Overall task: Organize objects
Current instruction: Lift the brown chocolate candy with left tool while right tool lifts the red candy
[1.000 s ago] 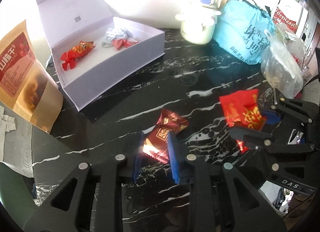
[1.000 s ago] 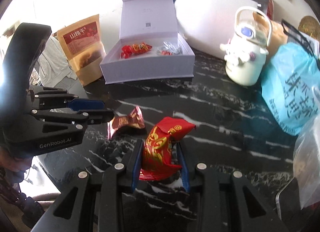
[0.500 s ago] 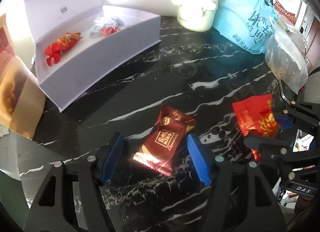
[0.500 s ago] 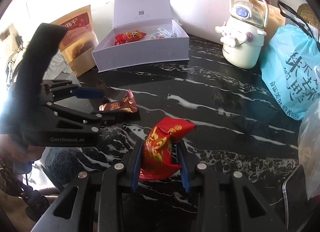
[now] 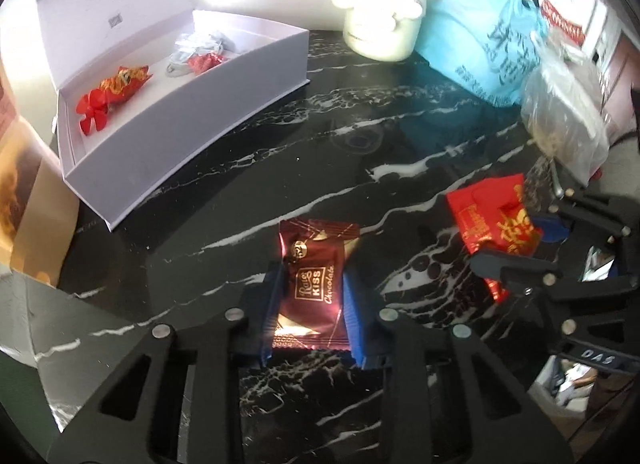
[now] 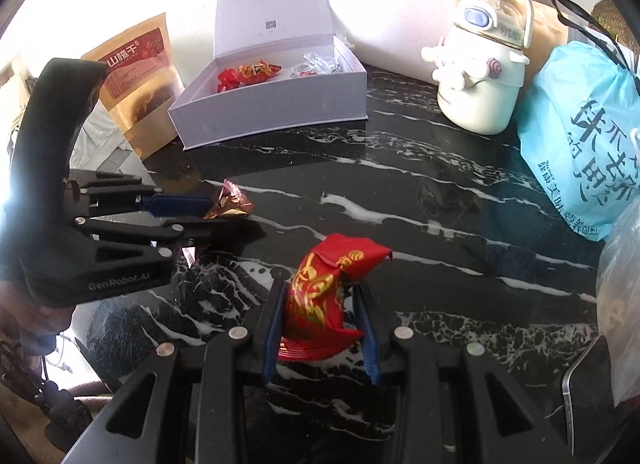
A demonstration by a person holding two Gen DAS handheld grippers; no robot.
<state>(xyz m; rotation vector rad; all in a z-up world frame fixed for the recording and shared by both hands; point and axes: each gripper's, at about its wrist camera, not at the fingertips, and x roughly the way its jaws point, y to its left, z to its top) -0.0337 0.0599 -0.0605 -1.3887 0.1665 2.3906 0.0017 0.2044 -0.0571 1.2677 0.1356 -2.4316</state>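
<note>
My left gripper (image 5: 312, 278) is shut on a dark red chocolate packet (image 5: 316, 240), which lies lengthwise between the blue fingers just above the black marble table (image 5: 360, 168). In the right wrist view that left gripper (image 6: 218, 218) is at the left, the chocolate packet (image 6: 232, 204) poking out of its tips. My right gripper (image 6: 319, 289) is shut on a red packet with gold print (image 6: 340, 260), held upright. The same red packet (image 5: 496, 224) shows at the right of the left wrist view. An open white box (image 6: 272, 116) stands at the back left with wrapped candies (image 6: 248, 74) inside.
A brown snack pouch (image 6: 136, 80) leans left of the white box. A cream cartoon-shaped bottle (image 6: 476, 80), a blue plastic bag (image 6: 588, 136) and a clear bag (image 5: 560, 116) crowd the back right. A white cushion (image 6: 400, 16) lies behind. Bare marble lies between the grippers and the box.
The left gripper's fingers, spread wide around the chocolate packet half a second ago, have shut on it, and the packet now lies straight. The right gripper has kept hold of the red packet.
</note>
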